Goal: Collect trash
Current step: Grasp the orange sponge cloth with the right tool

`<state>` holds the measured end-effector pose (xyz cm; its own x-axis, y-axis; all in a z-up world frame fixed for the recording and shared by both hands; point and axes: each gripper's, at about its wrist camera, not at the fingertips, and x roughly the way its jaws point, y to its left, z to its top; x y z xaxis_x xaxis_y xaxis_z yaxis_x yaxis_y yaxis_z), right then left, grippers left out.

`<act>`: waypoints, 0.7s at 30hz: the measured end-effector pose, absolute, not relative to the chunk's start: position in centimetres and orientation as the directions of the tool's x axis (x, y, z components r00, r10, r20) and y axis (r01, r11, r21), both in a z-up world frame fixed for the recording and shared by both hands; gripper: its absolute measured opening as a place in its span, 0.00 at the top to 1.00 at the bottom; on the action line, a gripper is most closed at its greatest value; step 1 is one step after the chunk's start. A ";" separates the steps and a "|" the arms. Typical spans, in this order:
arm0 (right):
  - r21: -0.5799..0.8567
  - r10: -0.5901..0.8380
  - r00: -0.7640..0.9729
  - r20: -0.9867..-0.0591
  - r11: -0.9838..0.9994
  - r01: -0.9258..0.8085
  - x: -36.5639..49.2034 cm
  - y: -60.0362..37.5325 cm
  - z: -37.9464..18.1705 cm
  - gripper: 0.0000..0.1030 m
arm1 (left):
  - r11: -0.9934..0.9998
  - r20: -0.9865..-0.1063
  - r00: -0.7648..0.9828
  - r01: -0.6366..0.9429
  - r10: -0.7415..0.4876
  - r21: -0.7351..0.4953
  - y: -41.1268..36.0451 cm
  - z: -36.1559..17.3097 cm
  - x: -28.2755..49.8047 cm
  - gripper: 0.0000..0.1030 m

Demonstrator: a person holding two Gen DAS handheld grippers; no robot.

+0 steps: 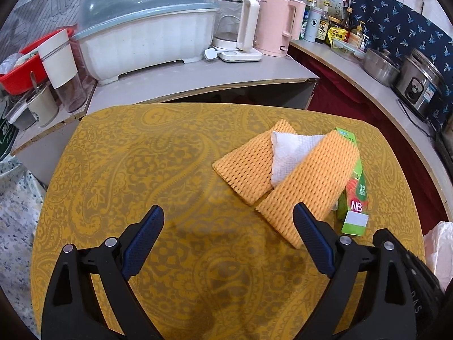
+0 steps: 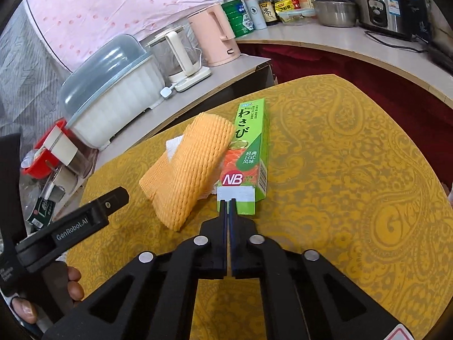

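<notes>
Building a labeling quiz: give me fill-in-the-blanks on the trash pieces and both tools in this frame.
1. The right tool is shut on the near end flap of the ____ cardboard box.
2. The left tool hovers with its jaws ____.
3. A crumpled white paper towel lies between two orange foam ____ sleeves.
4. All the trash rests on a yellow paisley-patterned ____.

Missing words: green; open; net; table
</notes>
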<state>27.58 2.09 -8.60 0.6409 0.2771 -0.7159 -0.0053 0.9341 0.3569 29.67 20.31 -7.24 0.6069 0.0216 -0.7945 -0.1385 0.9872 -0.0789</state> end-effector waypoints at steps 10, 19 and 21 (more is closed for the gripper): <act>0.381 0.356 0.584 -0.729 0.921 -0.086 29.9 7.9 -10.3 0.56 | 0.974 -0.793 0.604 -0.217 0.081 -0.066 24.2 -7.2 29.1 0.14; 0.394 0.365 0.570 -0.736 0.916 -0.077 31.6 8.8 -12.2 0.89 | 0.977 -0.795 0.602 -0.205 0.077 -0.061 24.8 -7.8 29.6 0.14; 0.385 0.357 0.593 -0.722 0.919 -0.085 30.7 8.1 -11.4 0.90 | 0.979 -0.797 0.601 -0.193 0.065 -0.066 24.2 -7.9 29.9 0.14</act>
